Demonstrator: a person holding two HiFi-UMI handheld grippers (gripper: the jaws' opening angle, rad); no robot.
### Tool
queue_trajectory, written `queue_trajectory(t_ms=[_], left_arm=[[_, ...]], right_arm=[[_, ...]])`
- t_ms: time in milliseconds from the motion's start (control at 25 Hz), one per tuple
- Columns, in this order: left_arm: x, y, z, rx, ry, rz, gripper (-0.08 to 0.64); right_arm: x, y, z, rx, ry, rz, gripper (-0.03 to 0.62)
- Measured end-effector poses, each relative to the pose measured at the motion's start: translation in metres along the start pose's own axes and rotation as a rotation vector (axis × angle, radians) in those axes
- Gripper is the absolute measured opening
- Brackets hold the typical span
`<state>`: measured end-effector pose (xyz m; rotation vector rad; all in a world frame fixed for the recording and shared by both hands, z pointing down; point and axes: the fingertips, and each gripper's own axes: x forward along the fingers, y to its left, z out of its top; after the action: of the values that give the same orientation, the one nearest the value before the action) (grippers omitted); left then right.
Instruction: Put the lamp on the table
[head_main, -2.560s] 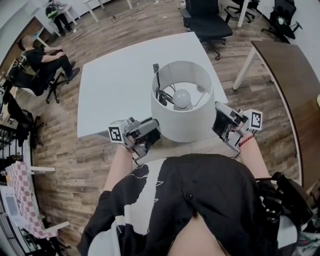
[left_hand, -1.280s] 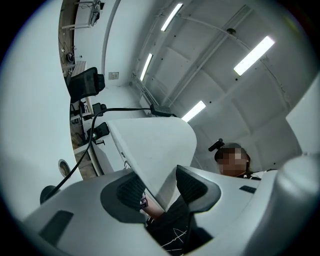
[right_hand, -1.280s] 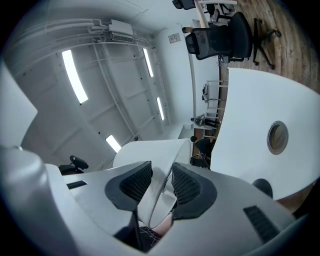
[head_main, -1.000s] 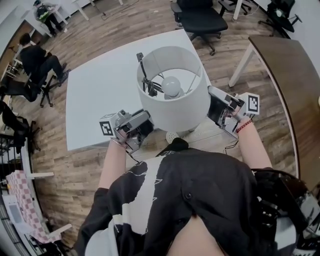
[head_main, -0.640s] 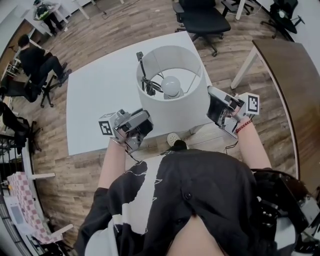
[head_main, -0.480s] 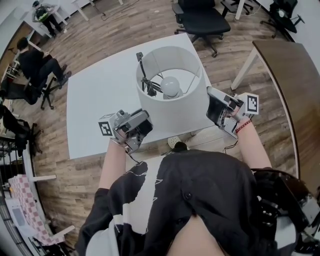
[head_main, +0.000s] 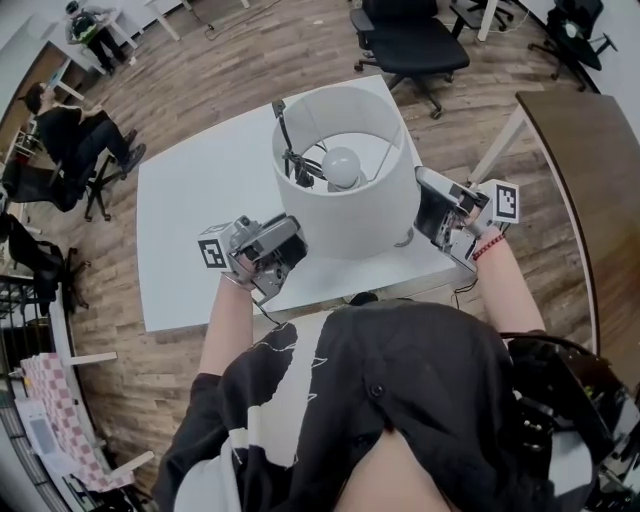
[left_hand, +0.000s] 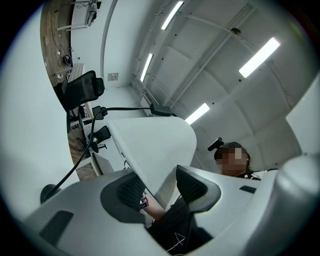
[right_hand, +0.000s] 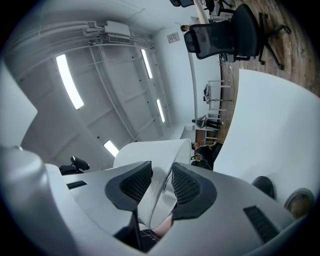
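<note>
Bright, even overhead lighting is recorded in all views. In the left gripper view, ceiling light strips are blown out at 12 and 2 o'clock. In the right gripper view, one is blown out at 10 o'clock. Heavy fisheye bending and black corners are noted in both. The nearest foreground is rendered soft. In the head view, only faint shadow is cast on the white table.
</note>
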<state>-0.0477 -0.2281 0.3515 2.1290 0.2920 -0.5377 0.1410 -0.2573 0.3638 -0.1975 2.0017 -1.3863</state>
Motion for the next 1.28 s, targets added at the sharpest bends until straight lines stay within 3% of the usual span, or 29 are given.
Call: queue_trajectory(t_ms=[760, 1280], left_arm=[[-0.025, 0.04, 0.085, -0.016, -0.054, 0.002, 0.19], [-0.035, 0.049, 0.084, 0.007, -0.074, 0.01, 0.192]], right_arm=[[0.069, -0.044, 0.054, 0.049, -0.023, -0.011, 0.124], [0.07, -0.059, 0.056, 0.079, -0.008, 0.005, 0.121]])
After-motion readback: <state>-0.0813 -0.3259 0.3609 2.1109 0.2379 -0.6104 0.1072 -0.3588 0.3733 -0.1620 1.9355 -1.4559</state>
